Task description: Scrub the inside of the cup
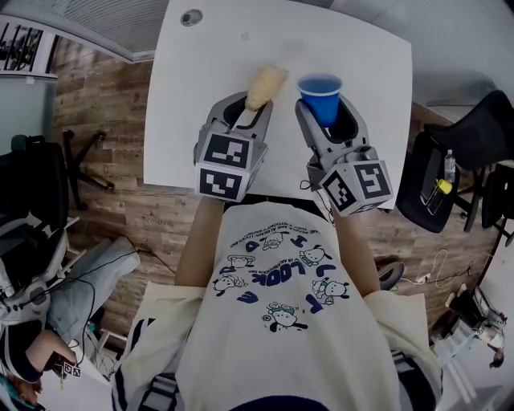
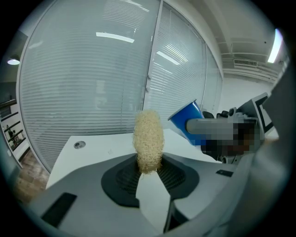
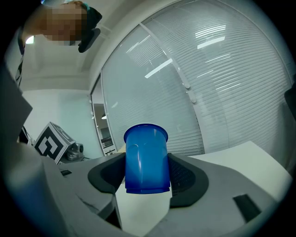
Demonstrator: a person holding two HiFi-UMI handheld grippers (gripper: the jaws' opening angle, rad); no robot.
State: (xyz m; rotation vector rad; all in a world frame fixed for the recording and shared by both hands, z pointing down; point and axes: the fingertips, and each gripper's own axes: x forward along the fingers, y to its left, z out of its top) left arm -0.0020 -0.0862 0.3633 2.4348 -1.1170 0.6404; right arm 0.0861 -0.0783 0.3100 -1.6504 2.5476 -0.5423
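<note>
A blue plastic cup [image 1: 320,95] is clamped in my right gripper [image 1: 328,119], held above the white table with its mouth up. In the right gripper view the cup [image 3: 146,158] stands upright between the jaws of my right gripper [image 3: 146,178]. My left gripper [image 1: 250,111] is shut on a pale yellow fibrous scrubber [image 1: 265,84], which sticks out past the fingertips. In the left gripper view the scrubber [image 2: 148,140] rises from the jaws of that gripper [image 2: 148,169], and the cup [image 2: 186,121] shows tilted to its right. Scrubber and cup are apart, side by side.
The white table [image 1: 209,72] has a round cable hole [image 1: 191,17] at its far left. Office chairs [image 1: 36,209] stand on the wood floor at left, and a dark chair [image 1: 450,168] stands at right. Window blinds [image 2: 92,74] fill the background.
</note>
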